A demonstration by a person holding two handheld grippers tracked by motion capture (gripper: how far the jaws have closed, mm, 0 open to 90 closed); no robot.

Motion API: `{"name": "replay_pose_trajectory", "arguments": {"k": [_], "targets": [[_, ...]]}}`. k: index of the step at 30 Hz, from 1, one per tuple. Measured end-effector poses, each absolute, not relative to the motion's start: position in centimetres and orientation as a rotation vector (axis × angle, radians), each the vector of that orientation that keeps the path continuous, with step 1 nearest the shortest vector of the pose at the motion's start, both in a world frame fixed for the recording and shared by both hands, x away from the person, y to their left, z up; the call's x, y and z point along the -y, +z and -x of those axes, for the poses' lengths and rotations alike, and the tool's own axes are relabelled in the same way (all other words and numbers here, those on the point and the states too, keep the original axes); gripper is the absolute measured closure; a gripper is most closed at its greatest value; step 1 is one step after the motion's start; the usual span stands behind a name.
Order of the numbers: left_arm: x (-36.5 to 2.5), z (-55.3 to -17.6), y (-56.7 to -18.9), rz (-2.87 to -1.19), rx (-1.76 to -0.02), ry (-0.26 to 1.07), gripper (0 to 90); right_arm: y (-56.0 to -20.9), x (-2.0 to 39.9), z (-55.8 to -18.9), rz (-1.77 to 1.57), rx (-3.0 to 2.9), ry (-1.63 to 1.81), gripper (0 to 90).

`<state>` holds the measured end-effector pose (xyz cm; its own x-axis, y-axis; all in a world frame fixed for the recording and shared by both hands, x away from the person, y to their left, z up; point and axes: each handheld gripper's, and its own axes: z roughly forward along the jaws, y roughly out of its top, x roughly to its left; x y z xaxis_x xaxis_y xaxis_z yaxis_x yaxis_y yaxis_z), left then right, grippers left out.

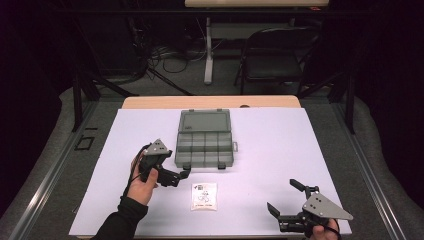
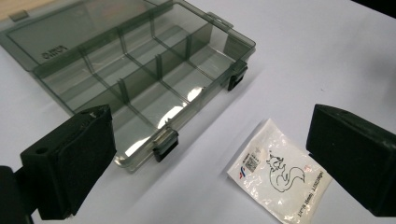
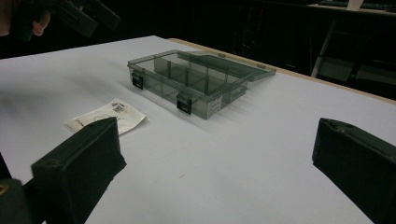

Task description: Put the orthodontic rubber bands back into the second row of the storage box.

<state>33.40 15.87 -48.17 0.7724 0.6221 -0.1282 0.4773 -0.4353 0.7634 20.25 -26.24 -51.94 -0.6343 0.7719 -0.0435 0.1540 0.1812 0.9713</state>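
A smoky grey compartment box (image 1: 205, 149) lies mid-table with its lid (image 1: 204, 121) folded back flat; its compartments look empty (image 2: 140, 74) (image 3: 196, 79). In front of it lies a small white packet (image 1: 204, 196) printed with a squirrel drawing (image 2: 279, 175) (image 3: 106, 116). My left gripper (image 1: 176, 176) is held just left of the packet, near the box's front left corner, open with nothing between its jaws (image 2: 212, 163). My right gripper (image 1: 284, 196) sits low at the front right of the table, open and empty (image 3: 215, 163), pointing toward the box and packet.
A white sheet (image 1: 280, 145) covers the wooden table. Beyond the far edge stand a folding chair (image 1: 272, 55), a table leg (image 1: 208, 50) and cables on the floor. The other hand with the left gripper (image 3: 79, 16) shows at the top left of the right gripper view.
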Motion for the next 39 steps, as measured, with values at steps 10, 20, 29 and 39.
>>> {"name": "replay_pose_trajectory", "arguments": {"k": [10,20,29,39], "targets": [[-13.6,-33.9,-49.1,-2.172,-0.785,0.172,1.2,-51.9,26.2,-20.2,-0.86,-1.924,1.478,0.8],[-12.5,-34.5,-50.2,-2.226,-0.799,0.125,0.8,-51.9,26.2,-20.2,-0.86,-1.925,1.476,0.8],[-11.5,-34.7,-51.2,-2.302,-0.776,0.095,1.3,-51.9,26.1,-20.1,-0.86,-1.939,1.473,0.8],[-10.6,-34.4,-51.8,-2.345,-0.723,0.114,32.4,-51.9,26.1,-20.2,-0.856,-1.945,1.466,0.8]]}}
